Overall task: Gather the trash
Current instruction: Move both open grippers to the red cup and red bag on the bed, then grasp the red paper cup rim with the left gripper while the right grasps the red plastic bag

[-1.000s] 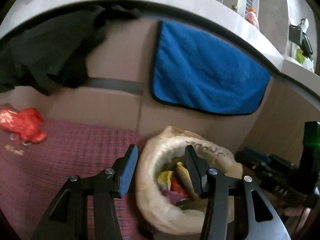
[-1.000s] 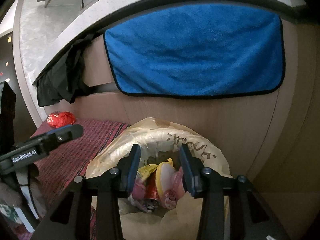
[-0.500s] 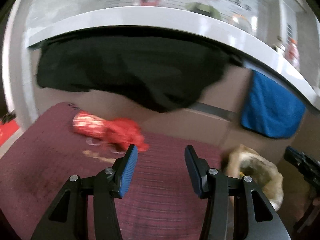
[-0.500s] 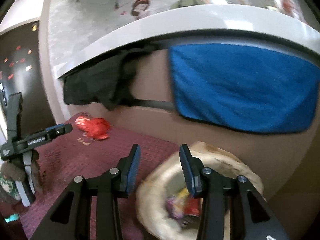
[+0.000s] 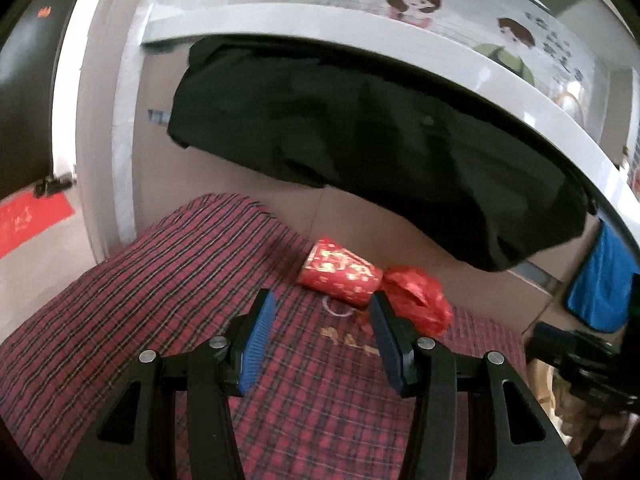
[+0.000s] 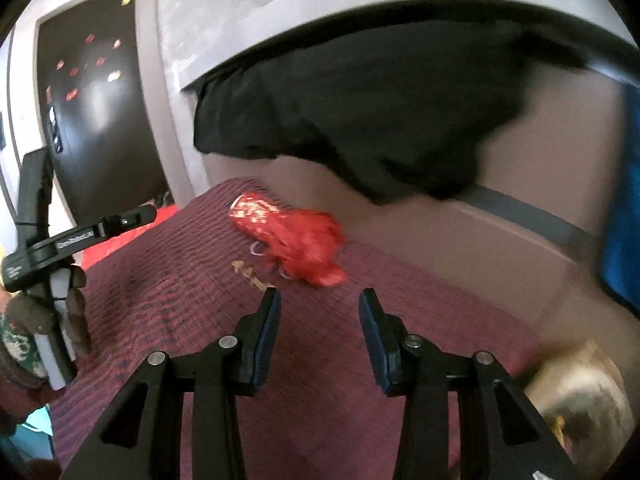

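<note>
Both sets of jaws stand released with nothing between them. The left gripper [image 5: 320, 334] hovers over the plaid cloth [image 5: 140, 300], with the red paper cup [image 5: 340, 272] lying on its side just beyond its fingertips, near the far edge. A crumpled red wrapper [image 5: 416, 300] touches the cup's right end. The right gripper [image 6: 319, 332] sits farther back from them. The cup looks light and easily crushed, so pinching it gently across the middle should do; the wrapper looks soft and thin.
</note>
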`<state>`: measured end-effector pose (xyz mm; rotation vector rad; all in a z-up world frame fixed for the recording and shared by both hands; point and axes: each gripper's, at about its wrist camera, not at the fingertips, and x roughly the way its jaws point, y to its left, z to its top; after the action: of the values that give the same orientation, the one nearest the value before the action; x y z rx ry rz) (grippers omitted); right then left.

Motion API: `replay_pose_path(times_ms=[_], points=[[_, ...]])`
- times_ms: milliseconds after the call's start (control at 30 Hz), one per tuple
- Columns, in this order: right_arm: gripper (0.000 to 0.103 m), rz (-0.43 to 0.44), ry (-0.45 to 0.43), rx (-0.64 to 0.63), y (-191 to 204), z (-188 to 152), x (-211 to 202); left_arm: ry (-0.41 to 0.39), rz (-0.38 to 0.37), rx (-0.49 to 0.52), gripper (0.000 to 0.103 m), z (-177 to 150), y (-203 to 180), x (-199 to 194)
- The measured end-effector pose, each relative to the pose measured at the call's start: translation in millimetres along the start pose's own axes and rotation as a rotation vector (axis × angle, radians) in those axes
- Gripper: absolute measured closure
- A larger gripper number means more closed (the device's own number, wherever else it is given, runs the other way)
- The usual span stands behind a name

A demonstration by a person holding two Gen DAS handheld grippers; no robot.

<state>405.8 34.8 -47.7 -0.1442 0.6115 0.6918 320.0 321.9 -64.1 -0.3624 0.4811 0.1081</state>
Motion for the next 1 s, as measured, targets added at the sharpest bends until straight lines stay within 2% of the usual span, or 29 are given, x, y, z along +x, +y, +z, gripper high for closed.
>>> replay_pose_path(times_ms=[167, 267, 367, 467, 567, 667, 800, 900, 967, 1000], points=[[0.064, -0.025, 0.011, -0.012, 15.0, 31.7, 58.1, 0.034, -0.022, -0.008, 0.050, 12.1, 20.5, 18.0], [0.064, -0.061, 0.031, -0.012, 14.2, 44.0, 98.0, 0.078, -0.074, -0.041, 0.050, 21.5, 27.3, 34.8], [0.064, -0.074, 0.074, -0.009, 9.2, 46.2, 129.0, 0.097, -0.113, -0.048, 0.050, 28.6, 31.0, 51.4], [0.058, -0.068, 0.123, -0.020, 6.2, 42.4, 152.9, 0.127, -0.133, -0.045, 0.050, 35.2, 30.8, 74.9], [0.058, -0.066, 0.124, -0.077, 8.8, 37.4, 152.3, 0.170, -0.154, -0.093, 0.050, 40.4, 35.1, 105.8], [0.068, -0.060, 0.125, -0.063, 2.0, 35.6, 137.5, 0.213, -0.192, -0.164, 0.050, 40.0, 38.2, 133.3], [0.072, -0.092, 0.070, -0.042, -11.4, 28.9, 99.7, 0.245, -0.171, -0.214, 0.050, 32.3, 33.0, 162.3], [0.072, -0.081, 0.069, 0.009, -27.0, 23.3, 75.3, 0.254, -0.184, -0.245, 0.050, 25.7, 24.6, 172.0], [0.072, -0.071, 0.064, 0.039, -35.2, 19.3, 63.2, 0.252, -0.164, -0.218, 0.053, 25.6, 15.2, 169.8], [0.072, -0.065, 0.060, 0.051, -38.5, 16.6, 56.2, 0.247, -0.152, -0.194, 0.058, 25.8, 7.8, 165.8]])
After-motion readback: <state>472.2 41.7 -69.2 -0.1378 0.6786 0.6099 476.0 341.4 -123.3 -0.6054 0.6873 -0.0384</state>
